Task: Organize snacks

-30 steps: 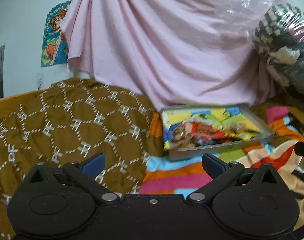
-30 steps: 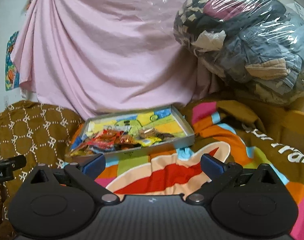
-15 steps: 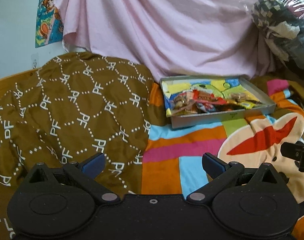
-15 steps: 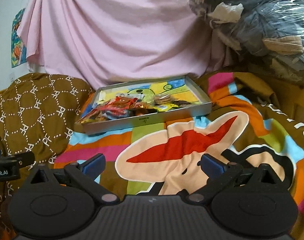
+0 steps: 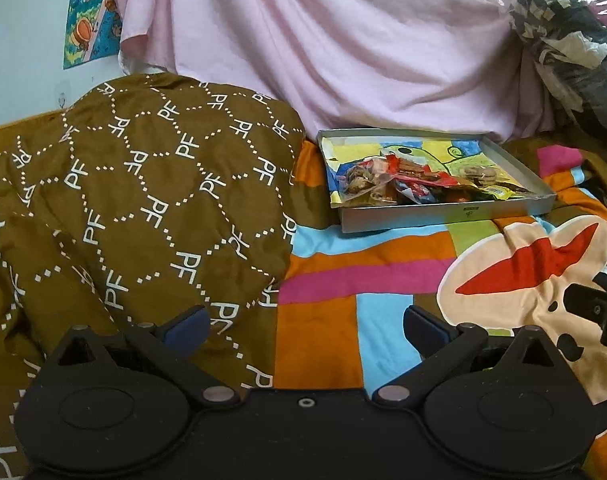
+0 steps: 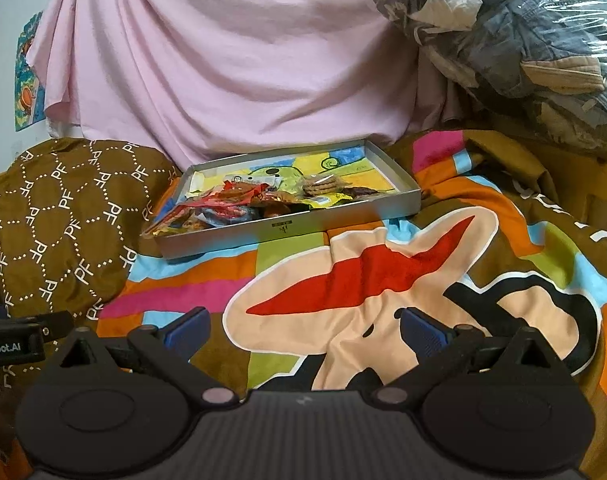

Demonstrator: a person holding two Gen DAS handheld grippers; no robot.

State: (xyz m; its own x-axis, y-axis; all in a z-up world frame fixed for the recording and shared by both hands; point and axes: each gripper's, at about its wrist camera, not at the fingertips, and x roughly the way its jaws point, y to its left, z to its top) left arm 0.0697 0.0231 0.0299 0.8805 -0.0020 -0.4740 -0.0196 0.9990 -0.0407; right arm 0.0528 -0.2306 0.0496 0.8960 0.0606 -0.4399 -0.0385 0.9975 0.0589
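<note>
Snacks (image 6: pixel 263 200) sit piled in the gray tray (image 6: pixel 287 230) on the soft blanket (image 6: pixel 343 280). Both the left gripper (image 5: pixel 305 322) and the right gripper (image 6: pixel 303 322) are wide open, holding nothing. A push might tip the tray.

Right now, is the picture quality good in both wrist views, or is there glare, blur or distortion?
Left wrist view: fisheye bending, dark corners, tray with snack packets fairly sharp. Right wrist view: same bending, glare on the plastic-wrapped clothes bundle, a bluish colour smear on the tray front wall, the bedspread evenly lit.
</note>
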